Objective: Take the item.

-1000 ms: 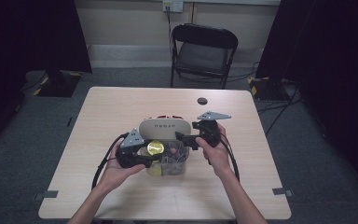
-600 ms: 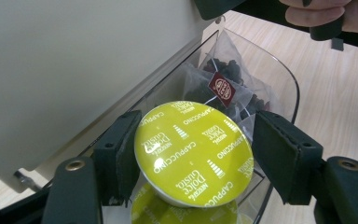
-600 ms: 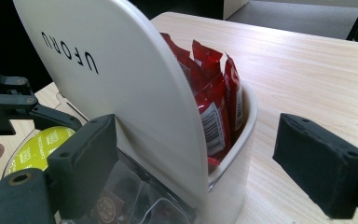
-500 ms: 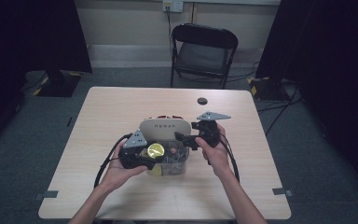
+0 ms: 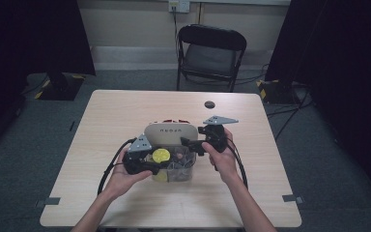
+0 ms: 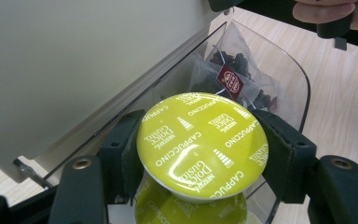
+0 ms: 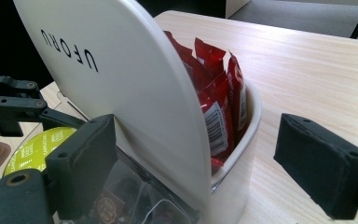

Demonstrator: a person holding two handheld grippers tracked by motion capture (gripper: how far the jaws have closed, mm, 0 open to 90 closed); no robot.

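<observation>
Left hand [image 5: 121,180] comes in low from the near edge with the left gripper [image 5: 150,162] lying level and pointing right – its jaws have just been closing and now they're clamped on the capsule [image 6: 202,144], a round lime-yellow one with a glossy "Cappuccino" foil top, held just over the clear bin [image 6: 292,81]. On the right, the right hand [image 5: 221,157] holds the right gripper [image 5: 186,141] level pointing left, jaws wide apart – the organizer's cream lid [image 7: 121,79] stands between them, the left pad right beside it.

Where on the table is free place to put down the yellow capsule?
Free: the bare table left of the cream container, and the near strip before the person's hands. Far right holds a small dark disc. Crowded: the clear bin under the capsule.
</observation>
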